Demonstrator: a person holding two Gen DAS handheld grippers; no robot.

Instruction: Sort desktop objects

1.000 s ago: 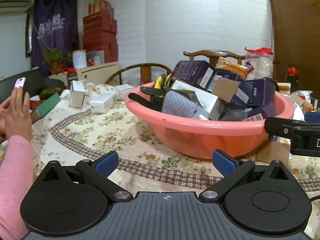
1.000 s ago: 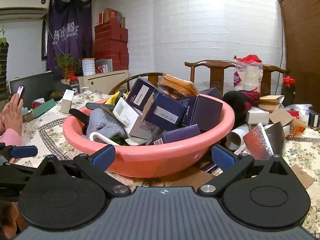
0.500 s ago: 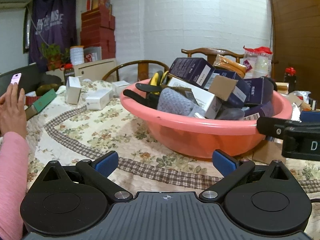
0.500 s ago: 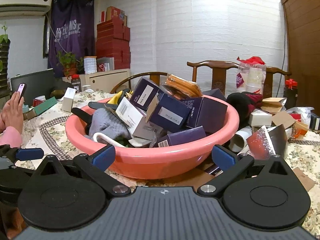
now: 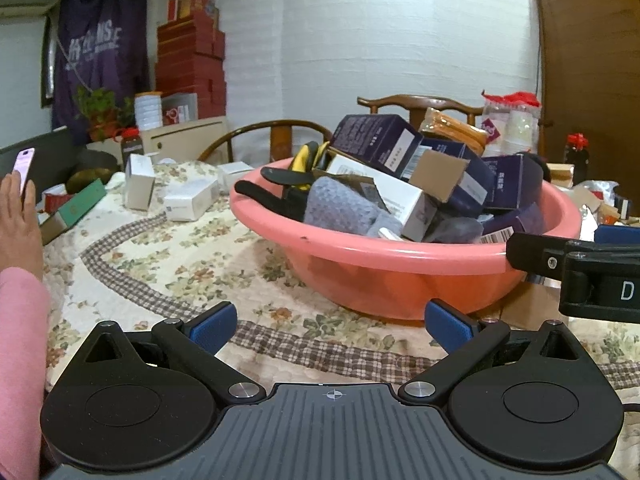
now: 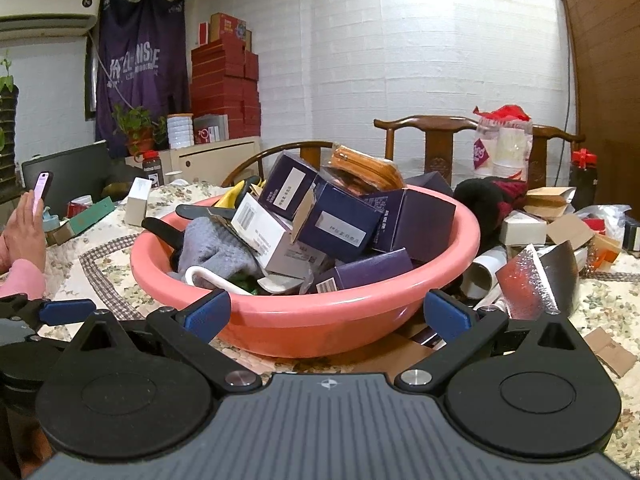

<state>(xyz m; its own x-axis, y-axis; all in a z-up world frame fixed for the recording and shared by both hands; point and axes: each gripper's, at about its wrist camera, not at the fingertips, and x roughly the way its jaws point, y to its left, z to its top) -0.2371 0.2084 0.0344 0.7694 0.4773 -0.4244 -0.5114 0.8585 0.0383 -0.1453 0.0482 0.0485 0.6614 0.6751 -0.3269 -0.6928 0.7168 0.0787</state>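
Basin (image 6: 320, 308), pink plastic, sits mid-table on the floral cloth (image 5: 168, 256), heaped with stuff to sort: 4-5 dark purple boxes (image 6: 340, 226), a white box (image 6: 264, 236), a grey knit cloth (image 6: 218, 248), black-handled tools (image 5: 288, 178) on the far-left side, an orange pouch (image 6: 366, 168) on top.

Left gripper (image 5: 327, 320): jaws spread wide, nothing between the blue pads (image 5: 212, 326). Right gripper (image 6: 326, 314): same, spread wide and empty. Neither touches anything.

Key relation: the basin lies straight ahead of the right gripper, near rim framed between its pads. From the left gripper it lies ahead and to the right, with bare cloth directly in front. So the right hand looks nearer to the pile (my read, not a certainty). In the left view the right gripper's finger (image 5: 536, 254) overlaps the basin's right rim.

Boxes are tilted at mixed angles, leaning on each other; a top box looks like the sanest first pick, since pulling a low one could shift the heap.

Loose white boxes (image 5: 188, 204) sit far-left on the table; cardboard and foil clutter (image 6: 540, 276) to the right. A person's hand (image 6: 24, 232) with a phone (image 6: 42, 186) is at the left edge, well apart.
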